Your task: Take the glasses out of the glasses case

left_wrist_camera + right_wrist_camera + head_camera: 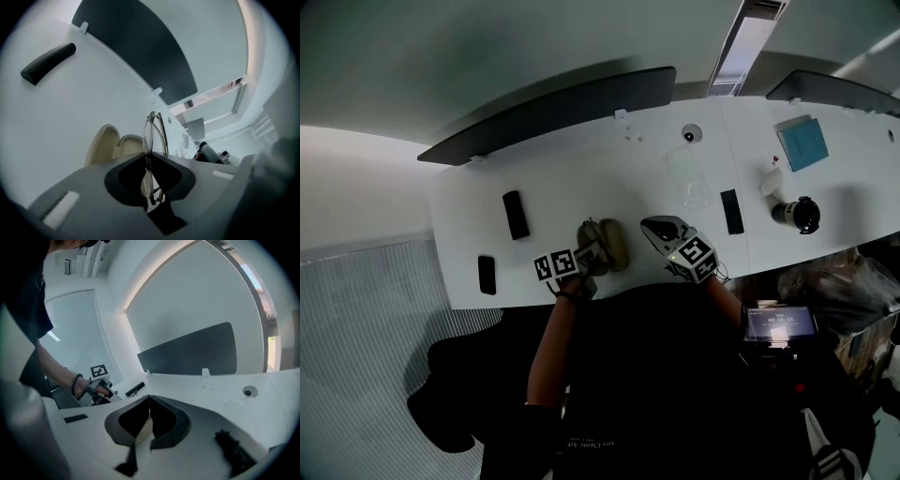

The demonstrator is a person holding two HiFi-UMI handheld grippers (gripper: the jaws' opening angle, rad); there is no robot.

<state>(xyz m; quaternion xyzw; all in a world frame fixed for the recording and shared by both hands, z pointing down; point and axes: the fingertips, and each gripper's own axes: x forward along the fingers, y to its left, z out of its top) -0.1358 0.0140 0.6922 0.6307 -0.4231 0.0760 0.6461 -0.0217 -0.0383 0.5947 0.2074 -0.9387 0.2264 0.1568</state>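
Clamped edge-on in the left gripper (149, 153): the glasses (151, 133), folded, clear-rimmed, upright, lenses poking up past the closed tips. Out of the glasses case (111, 144), by the look of the left gripper view. Just behind them, that case itself, beige, lying open on the white table (581, 178), both shells facing up, near the front edge in the head view. No contact visible between case and glasses.

To the right of the case, close by but apart from it, the right gripper (150, 398), clenched tip to tip with nothing clearly gripped. Only a beige sliver in the gap below the tips, too little to name. From that side, the left hand (91, 390) wrapped round its tool, a dark wristband (75, 383) on the wrist.

Further out on the table: a long black pad (516, 214) to the left of the case and a small black slab (487, 274) nearer the left front corner. Beyond the right gripper, a clear bag (689, 175); far right, a blue box (803, 142). Along the back edge, a dark panel (553, 112) standing upright.
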